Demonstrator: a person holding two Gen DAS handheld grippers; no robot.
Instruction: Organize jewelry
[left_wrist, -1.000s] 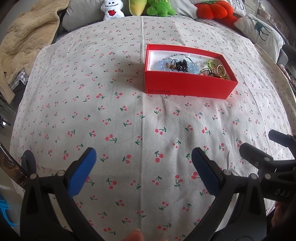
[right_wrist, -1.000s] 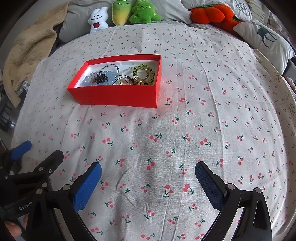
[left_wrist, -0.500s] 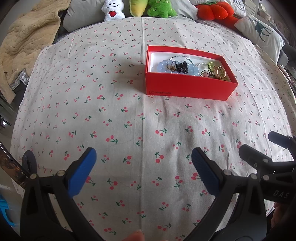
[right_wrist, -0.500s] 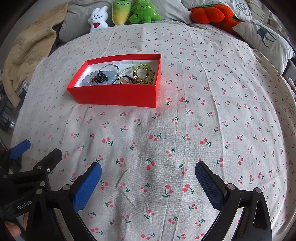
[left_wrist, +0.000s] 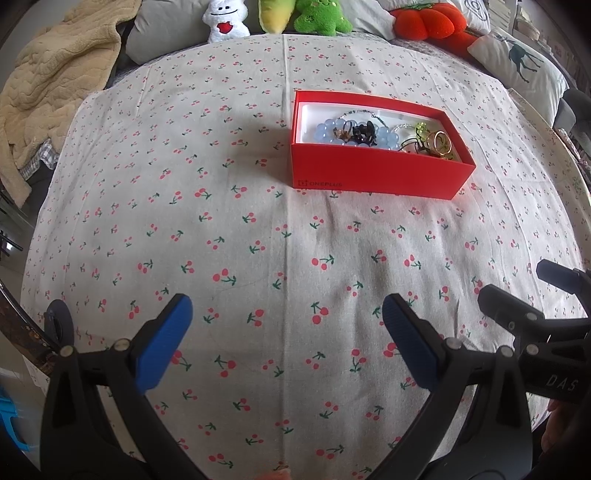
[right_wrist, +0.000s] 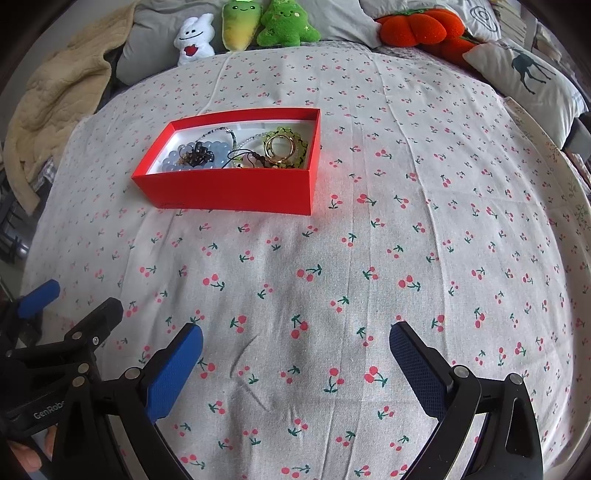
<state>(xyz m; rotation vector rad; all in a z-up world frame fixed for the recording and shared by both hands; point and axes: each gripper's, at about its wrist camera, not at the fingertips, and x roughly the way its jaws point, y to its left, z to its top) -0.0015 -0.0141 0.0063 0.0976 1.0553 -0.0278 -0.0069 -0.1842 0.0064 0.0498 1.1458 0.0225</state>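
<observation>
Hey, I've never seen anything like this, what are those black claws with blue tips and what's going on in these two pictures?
Those claws are handheld grippers, one in each of a person's hands, each carrying a wide-angle camera that looks out along its fingers. One picture comes from the left gripper, the other from the right gripper. Both are open and hold nothing. Each view also catches the other gripper at its edge. Ahead lies a cherry-print cloth with an open red box on it. Inside the box are a pale blue bead bracelet, gold rings, green beads and thin chains. Plush toys and pillows sit beyond the cloth.
</observation>
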